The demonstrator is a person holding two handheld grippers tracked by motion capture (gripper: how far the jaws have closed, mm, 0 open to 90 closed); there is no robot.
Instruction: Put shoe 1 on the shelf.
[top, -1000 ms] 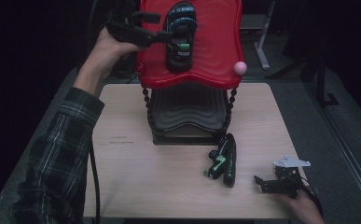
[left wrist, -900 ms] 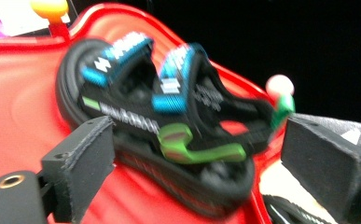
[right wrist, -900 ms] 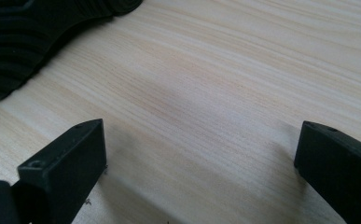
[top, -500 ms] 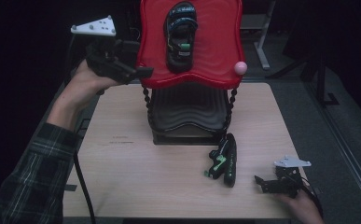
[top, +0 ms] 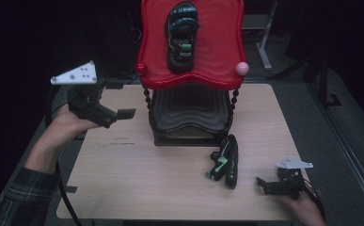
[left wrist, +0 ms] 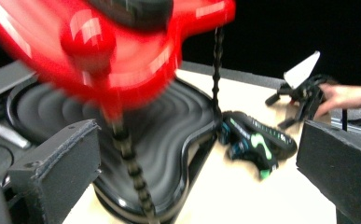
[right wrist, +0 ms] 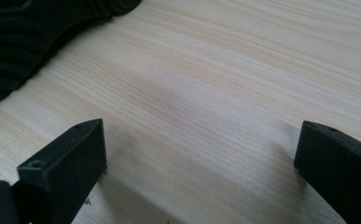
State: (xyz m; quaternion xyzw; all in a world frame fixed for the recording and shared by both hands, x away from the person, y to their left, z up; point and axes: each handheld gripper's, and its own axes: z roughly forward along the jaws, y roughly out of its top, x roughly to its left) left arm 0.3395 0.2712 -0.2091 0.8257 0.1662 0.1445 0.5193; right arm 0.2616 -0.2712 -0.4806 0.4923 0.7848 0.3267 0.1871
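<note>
Black sandals with green trim: one [top: 182, 35] lies on the red wavy upper tray [top: 217, 56] at top centre of the high view; the other [top: 226, 161] lies on the pale wooden worktop [top: 137, 179], lower right. Left claw [left wrist: 197, 172] gapes wide, empty, in its own view; right claw [right wrist: 199, 163] likewise, low over bare wood.

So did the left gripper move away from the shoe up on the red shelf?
Yes. The left gripper pulled back left and down from the shoe on the red shelf, now beside the stand's left post.
</note>
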